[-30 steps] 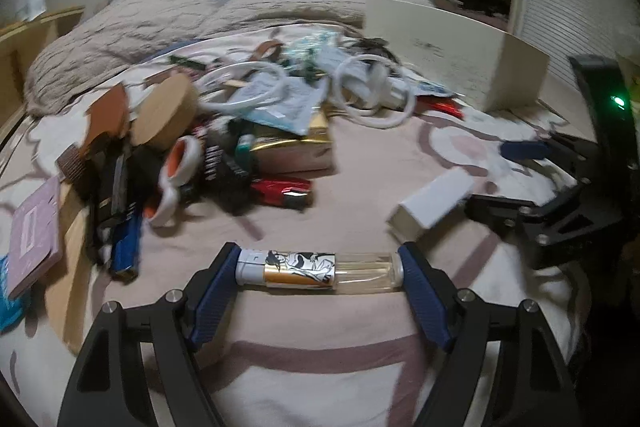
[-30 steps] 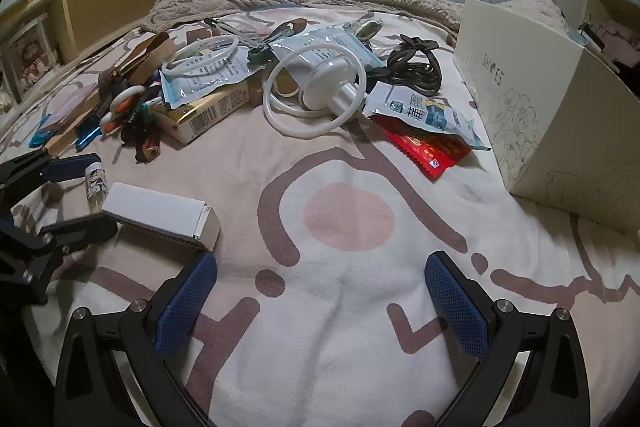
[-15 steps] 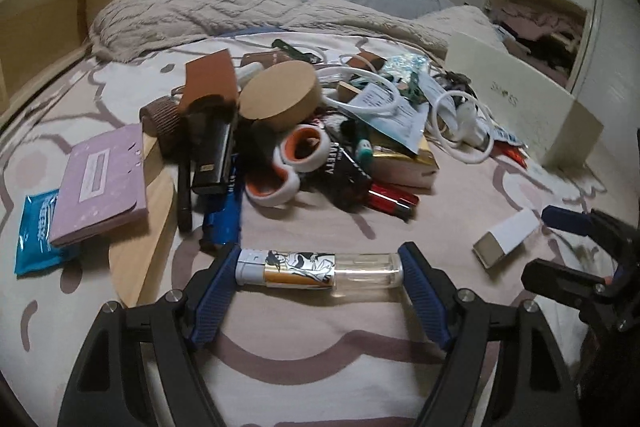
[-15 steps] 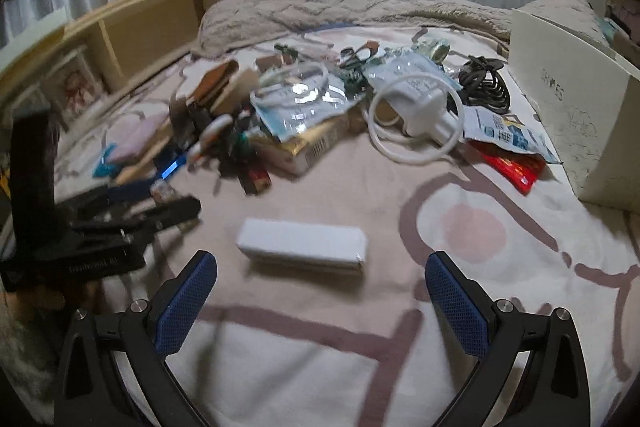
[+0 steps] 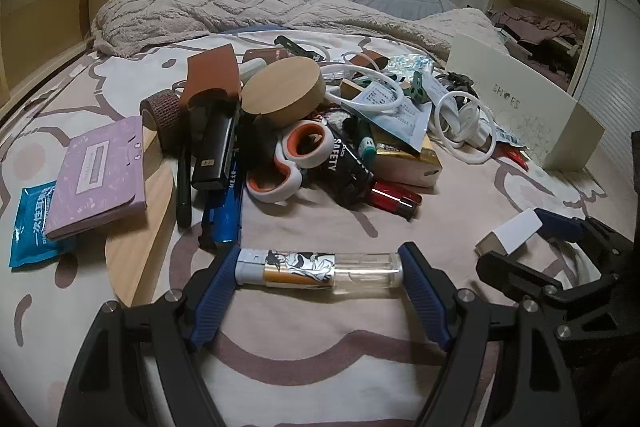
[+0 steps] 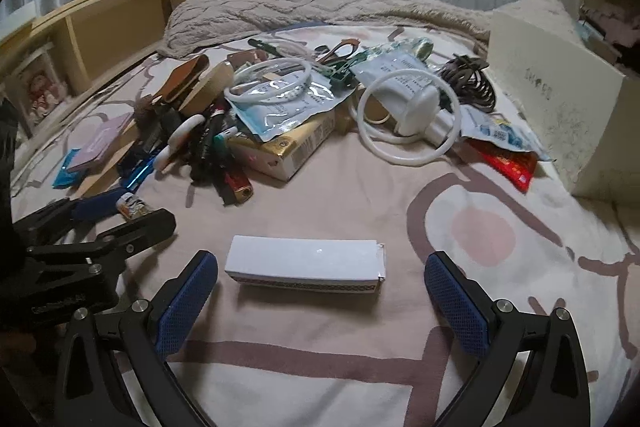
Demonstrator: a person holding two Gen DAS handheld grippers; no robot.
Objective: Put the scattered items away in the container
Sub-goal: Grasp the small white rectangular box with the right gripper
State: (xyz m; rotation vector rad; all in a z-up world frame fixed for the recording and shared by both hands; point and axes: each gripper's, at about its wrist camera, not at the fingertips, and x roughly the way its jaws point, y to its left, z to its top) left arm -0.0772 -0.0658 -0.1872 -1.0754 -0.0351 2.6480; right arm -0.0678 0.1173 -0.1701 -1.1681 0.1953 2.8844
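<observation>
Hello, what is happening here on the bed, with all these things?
A person is tidying clutter from the patterned bedsheet into the cream cardboard shoe box. The left tongs grip a clear glass tube with a printed label by its two ends. The right tongs are open around a small white rectangular carton, not touching it. Most items lie piled beyond.

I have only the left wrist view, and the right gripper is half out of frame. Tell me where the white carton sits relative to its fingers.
Observer: In the right wrist view the white carton lies crosswise between the right gripper pads, clear of both. The jaws are open.
Operator: Fine. Report what lies by the shoe box wall.
Observer: A coil of dark cable lies just left of it, behind the white ring.
</observation>
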